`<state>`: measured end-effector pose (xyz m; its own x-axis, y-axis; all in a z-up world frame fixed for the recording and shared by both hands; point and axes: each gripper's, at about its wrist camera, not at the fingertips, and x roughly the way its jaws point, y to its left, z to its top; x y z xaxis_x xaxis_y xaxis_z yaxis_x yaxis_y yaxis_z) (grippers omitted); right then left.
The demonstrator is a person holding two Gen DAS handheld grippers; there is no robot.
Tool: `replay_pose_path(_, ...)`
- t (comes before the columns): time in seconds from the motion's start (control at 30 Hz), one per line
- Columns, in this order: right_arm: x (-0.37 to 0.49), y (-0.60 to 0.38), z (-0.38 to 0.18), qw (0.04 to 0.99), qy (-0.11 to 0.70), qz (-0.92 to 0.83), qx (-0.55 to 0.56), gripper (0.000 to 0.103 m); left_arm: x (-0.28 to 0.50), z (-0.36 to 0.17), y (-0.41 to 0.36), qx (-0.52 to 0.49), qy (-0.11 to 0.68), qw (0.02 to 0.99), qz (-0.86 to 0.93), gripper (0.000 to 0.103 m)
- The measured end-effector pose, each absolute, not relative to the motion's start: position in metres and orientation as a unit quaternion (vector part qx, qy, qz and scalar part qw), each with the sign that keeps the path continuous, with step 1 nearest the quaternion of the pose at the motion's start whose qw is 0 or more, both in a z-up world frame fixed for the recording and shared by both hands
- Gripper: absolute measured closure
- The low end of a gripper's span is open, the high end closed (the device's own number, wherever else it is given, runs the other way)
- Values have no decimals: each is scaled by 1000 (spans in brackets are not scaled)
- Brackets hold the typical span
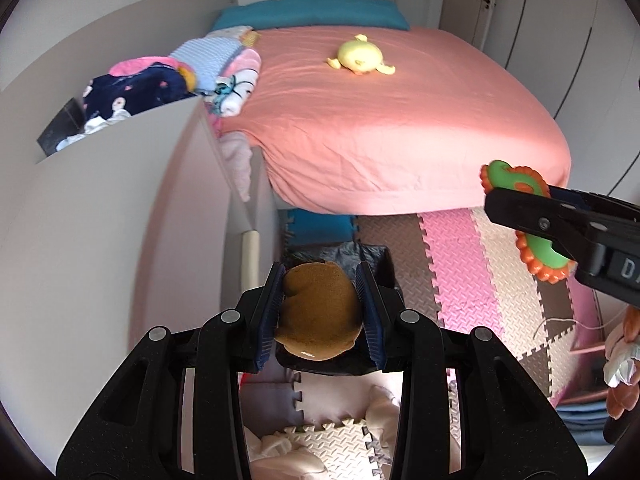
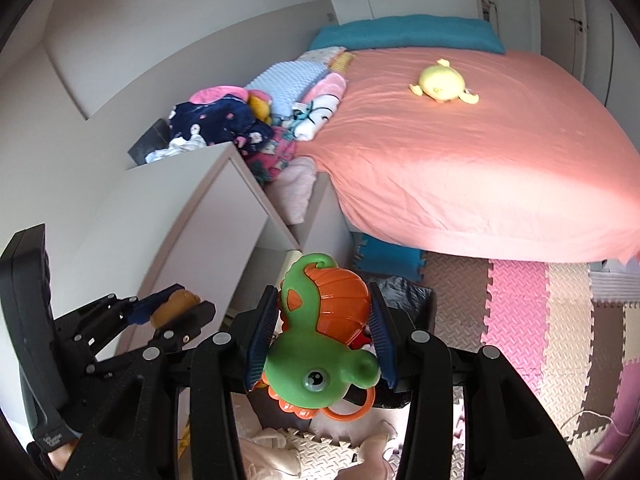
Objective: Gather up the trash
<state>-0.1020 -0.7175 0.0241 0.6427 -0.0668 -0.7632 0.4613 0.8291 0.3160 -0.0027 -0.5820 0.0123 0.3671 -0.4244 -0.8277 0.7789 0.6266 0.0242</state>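
Note:
My left gripper point(image 1: 322, 312) is shut on a brown plush toy point(image 1: 318, 314) and holds it over a black-lined bin point(image 1: 380, 266) on the floor. It also shows at the left of the right wrist view point(image 2: 176, 312), with the brown plush toy point(image 2: 176, 302) between its fingers. My right gripper point(image 2: 322, 336) is shut on a green and orange seahorse toy point(image 2: 324, 336), held above the same bin point(image 2: 408, 292). In the left wrist view the right gripper point(image 1: 520, 204) comes in from the right with the seahorse toy point(image 1: 516, 178).
A bed with a pink sheet point(image 1: 400, 120) carries a yellow plush toy point(image 1: 360, 56) and a teal pillow point(image 1: 312, 12). Folded clothes point(image 1: 224, 68) lie along its left side. A white cabinet point(image 1: 100, 208) stands at the left. Foam puzzle mats point(image 1: 472, 280) cover the floor.

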Motion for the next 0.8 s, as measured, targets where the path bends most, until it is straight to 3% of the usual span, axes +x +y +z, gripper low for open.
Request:
replay_pose_path(0.13, -95, -727, 16, 866, 400, -147, 261, 57, -2, 7, -590, 214, 426, 795, -376, 66)
replay_pose_path(0.17, -92, -729, 15, 865, 401, -144, 264, 56, 1, 7, -591, 208, 430, 791, -381, 61)
replay_pose_path(0.2, -90, -732, 15, 864, 403, -146, 264, 40, 4, 8, -591, 205, 432, 792, -380, 26)
replay_pose_path(0.23, -87, -735, 17, 862, 402, -169, 257, 25, 7, 9, -592, 206, 430, 796, -373, 2)
replay_pose_path(0.27, -87, -737, 21, 862, 394, -199, 250, 4, 7, 10, -591, 208, 419, 804, -366, 6)
replay_pose_path(0.4, -93, -744, 28, 869, 348, -219, 276, 3, 17, 9, -586, 221, 398, 829, -324, 6)
replay_pose_path(0.8, -85, -734, 28, 868, 362, -205, 272, 3, 30, 4, -570, 195, 424, 824, -322, 6)
